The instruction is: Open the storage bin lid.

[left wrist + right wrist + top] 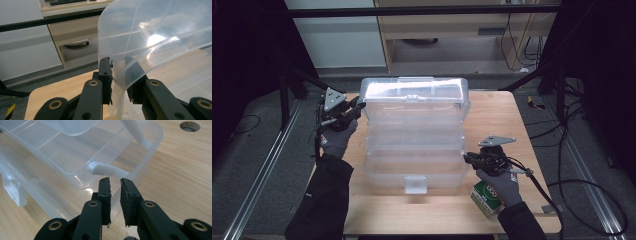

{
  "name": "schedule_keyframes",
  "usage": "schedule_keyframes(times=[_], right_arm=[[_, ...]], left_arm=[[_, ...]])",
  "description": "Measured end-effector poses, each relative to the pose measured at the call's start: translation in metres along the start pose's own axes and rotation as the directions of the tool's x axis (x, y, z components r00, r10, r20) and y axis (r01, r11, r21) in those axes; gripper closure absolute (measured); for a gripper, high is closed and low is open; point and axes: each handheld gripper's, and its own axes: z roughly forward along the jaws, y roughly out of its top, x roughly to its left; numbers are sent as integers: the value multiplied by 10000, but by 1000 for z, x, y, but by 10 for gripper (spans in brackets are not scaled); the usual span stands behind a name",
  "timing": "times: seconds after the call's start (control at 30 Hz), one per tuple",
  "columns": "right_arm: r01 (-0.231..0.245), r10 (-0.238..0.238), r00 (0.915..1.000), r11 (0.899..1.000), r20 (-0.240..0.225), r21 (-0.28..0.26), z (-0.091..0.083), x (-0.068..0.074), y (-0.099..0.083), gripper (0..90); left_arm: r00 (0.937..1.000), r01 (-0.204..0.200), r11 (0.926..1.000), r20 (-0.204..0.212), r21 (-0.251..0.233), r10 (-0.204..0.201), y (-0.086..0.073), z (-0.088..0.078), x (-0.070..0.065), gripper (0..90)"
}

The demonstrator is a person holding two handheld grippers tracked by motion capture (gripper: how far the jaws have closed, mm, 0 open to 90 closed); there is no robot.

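A clear plastic tiered organiser box (412,145) stands opened out on the wooden table (507,115), its trays stepped back toward the raised top tier (412,92). My left gripper (357,107) is at that tier's left end. In the left gripper view my left gripper (117,66) is shut on the tier's curved clear wall (130,50). My right gripper (468,159) is at the bottom tray's right side. In the right gripper view my right gripper (115,182) has its jaws narrowly apart over the tray's thin rim (140,167), just below a white hinge arm (107,170).
A small green and white carton (487,197) lies on the table under my right hand. The box's front latch (415,184) faces the near edge. A round hole (189,125) is in the tabletop. Cables trail on the floor at right.
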Motion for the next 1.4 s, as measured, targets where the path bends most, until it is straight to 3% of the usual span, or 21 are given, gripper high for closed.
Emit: schedule_keyframes(times=[0.67, 1.4], right_arm=[[-8, 8, 10000, 10000, -13, 3, 0, 0, 0, 788], [66, -66, 10000, 10000, -47, 23, -1, 0, 0, 808]], left_arm=[[9988, 100, 9993, -488, 370, -82, 17, 27, 5, 766], [9972, 472, 9979, -599, 454, -444, 22, 55, 14, 777]])
